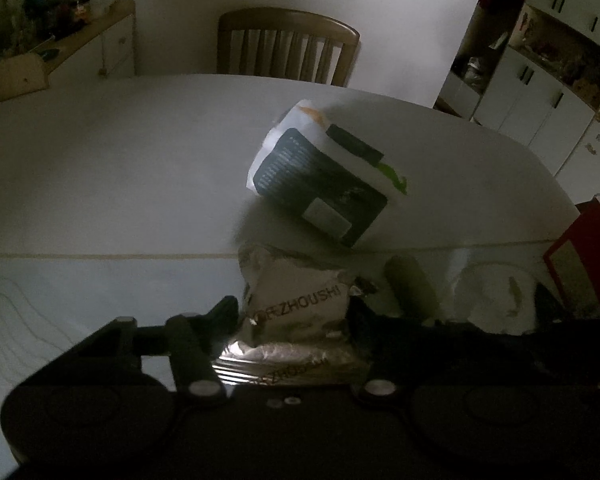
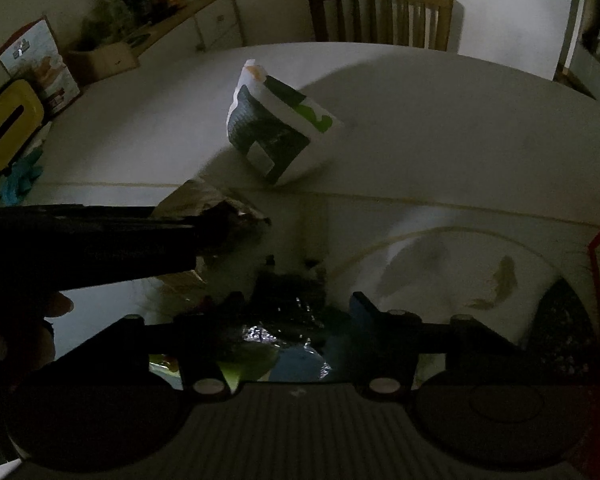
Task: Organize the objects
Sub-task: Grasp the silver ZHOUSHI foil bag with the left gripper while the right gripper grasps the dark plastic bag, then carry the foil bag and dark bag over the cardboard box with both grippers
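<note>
Left wrist view: left tongs (image 1: 296,312) w/ a silver foil packet (image 1: 300,320) between the fingers, lettering on its front; both fingers sit right at the packet's sides, looks clamped on it. Packet is low over a pale mat (image 1: 60,300) at the near edge of the counter (image 1: 120,160). Just beyond it, a white-and-dark-green pouch (image 1: 320,184) lies tilted on the counter. To the right, a white plate (image 1: 496,300) w/ a faint pattern, and a red box (image 1: 580,256) at the edge. Wooden chair (image 1: 288,44) at the counter's far side.

Right wrist view: right tongs (image 2: 296,312) around a dark shiny wrapper (image 2: 288,316), fingers close at both sides; too dark to tell if they press on it. Left tool crosses in from the left. Yellow box (image 2: 8,124) far left.
</note>
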Tool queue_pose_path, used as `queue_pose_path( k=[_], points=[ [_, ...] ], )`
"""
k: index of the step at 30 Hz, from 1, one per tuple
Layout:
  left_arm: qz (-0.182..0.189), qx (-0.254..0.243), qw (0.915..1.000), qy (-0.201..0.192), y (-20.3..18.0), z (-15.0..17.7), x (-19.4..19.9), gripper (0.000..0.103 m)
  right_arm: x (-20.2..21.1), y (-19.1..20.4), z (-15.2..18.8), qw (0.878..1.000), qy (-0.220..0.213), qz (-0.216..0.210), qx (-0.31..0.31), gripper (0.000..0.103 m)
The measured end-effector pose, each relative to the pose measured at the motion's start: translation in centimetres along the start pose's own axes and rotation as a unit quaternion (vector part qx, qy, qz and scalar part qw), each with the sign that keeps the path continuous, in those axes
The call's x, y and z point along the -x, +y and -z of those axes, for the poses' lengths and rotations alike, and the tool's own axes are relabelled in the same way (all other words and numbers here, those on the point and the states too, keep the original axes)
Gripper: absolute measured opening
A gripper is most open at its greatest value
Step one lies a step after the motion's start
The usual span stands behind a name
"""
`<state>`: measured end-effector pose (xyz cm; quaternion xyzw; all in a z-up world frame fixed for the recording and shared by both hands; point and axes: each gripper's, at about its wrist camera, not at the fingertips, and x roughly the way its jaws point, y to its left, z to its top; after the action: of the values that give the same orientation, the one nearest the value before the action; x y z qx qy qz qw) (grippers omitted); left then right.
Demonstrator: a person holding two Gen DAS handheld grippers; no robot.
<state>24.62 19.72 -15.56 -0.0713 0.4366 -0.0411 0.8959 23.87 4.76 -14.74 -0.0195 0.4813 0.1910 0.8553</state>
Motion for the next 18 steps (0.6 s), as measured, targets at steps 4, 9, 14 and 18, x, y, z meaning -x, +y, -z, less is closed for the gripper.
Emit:
queue_pose_path(
  k=[4,9,14,18],
  points=[
    [0.005,0.006,1.0,0.0,-0.2,0.0,0.2,0.052,0.2,0.1,0.0,1.0,0.003,-0.003,-0.002,0.041],
    [0.011,0.01,0.9999,-0.003,-0.6,0.0,1.0,0.051,0.7,0.1,0.1,1.0,0.0,-0.001,-0.006,0.031],
    [0.022,0.015,0.9996,-0.012,-1.2,0.0,2.6,0.051,2.1,0.0,0.2,1.0,-0.011,0.0,-0.006,0.029],
    [0.029,0.017,0.9992,-0.021,-1.8,-0.1,4.2,0.051,3.4,-0.4,0.3,1.0,-0.02,-0.001,-0.013,0.029]
  ],
)
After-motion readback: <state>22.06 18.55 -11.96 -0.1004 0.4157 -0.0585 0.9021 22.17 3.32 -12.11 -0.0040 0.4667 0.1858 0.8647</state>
